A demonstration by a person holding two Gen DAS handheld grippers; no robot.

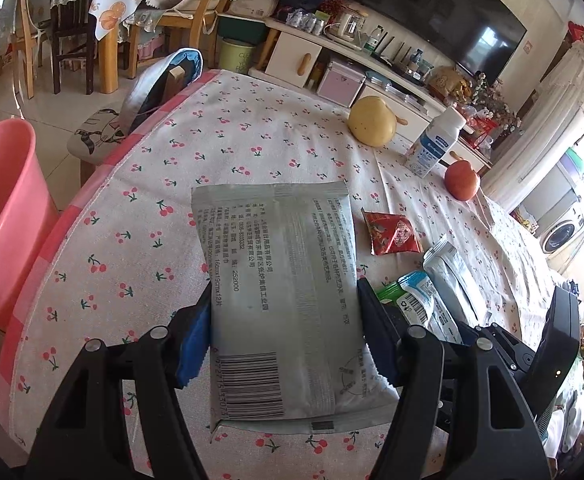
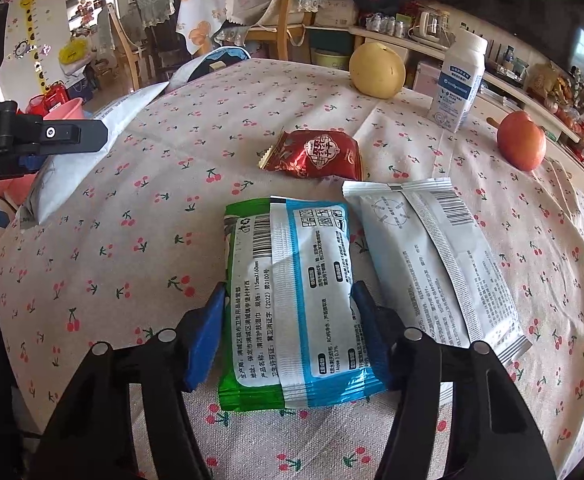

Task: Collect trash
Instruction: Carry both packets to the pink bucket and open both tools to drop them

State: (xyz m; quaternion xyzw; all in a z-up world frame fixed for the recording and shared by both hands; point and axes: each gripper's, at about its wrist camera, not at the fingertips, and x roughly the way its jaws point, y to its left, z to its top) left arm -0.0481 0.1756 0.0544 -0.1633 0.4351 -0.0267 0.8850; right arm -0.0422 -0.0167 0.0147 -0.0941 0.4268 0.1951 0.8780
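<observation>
Grey packet: a flat wipes pack point(image 1: 282, 296) with a barcode, clamped between the blue-padded fingers of the left gripper point(image 1: 284, 332) and raised above the tabletop point(image 1: 140, 208).
Green-and-blue packet: a second wipes pack point(image 2: 292, 304), lying on the cherry-print cloth with the right gripper point(image 2: 288, 332) closed against both its long sides.
White packet: a third pack point(image 2: 436, 264) lies flat just beside the green-and-blue one, on its right, edges touching or nearly so.
Red wrapper: a crumpled foil snack wrapper point(image 2: 316, 156) sits farther back on the tabletop, apart from the packs.
Pink bucket: a plastic bucket point(image 1: 4, 216) stands on the floor beside the tabletop's left edge; only its rim and outer wall show, so its contents cannot be told.
Milk bottle: a white bottle point(image 2: 458, 84) with a blue label stands upright near the far edge, cap on; its contents cannot be seen.
Fruit: a yellow pear point(image 2: 378, 70) left of the bottle, a red apple point(image 2: 521, 141) right of it, each resting on the cloth.
</observation>
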